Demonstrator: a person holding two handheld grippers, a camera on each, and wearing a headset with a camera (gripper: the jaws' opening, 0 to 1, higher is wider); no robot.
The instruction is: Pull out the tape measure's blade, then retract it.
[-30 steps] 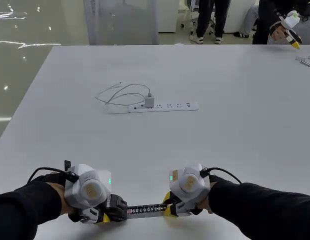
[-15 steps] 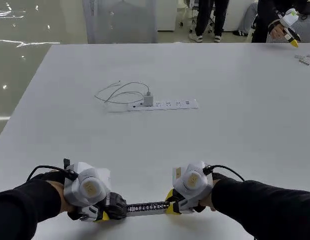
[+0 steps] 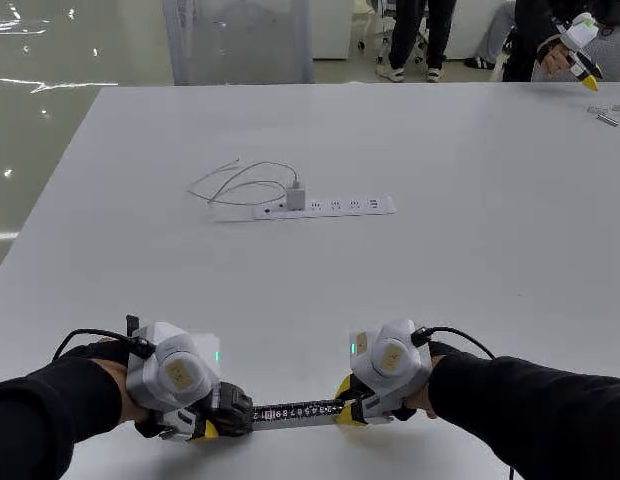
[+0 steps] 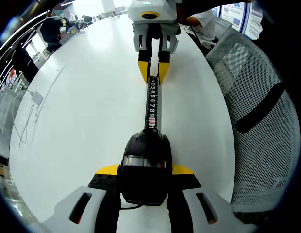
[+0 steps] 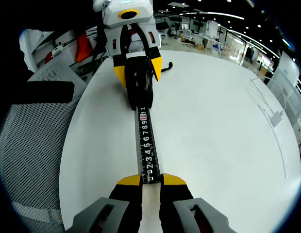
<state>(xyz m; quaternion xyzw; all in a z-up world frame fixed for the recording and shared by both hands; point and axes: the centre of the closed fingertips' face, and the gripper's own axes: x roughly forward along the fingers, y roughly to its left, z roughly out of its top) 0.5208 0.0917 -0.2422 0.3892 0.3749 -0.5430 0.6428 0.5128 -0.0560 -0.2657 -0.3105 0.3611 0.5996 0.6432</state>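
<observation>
A black tape measure case sits between the yellow-tipped jaws of my left gripper, which is shut on it. Its blade stretches out, numbers showing, to my right gripper, which is shut on the blade's end hook. In the right gripper view the blade runs away to the case held by the left gripper. In the left gripper view the blade leads to the right gripper. Both grippers are near the white table's front edge.
A white power strip with a plugged charger and a looped white cable lies mid-table. Small metal parts lie at the far right. People stand beyond the table's far edge, one holding another gripper. A mesh chair is behind me.
My right gripper has moved to the right, and the length of blade showing between the grippers has grown slightly. The left gripper has stayed put with the case.
</observation>
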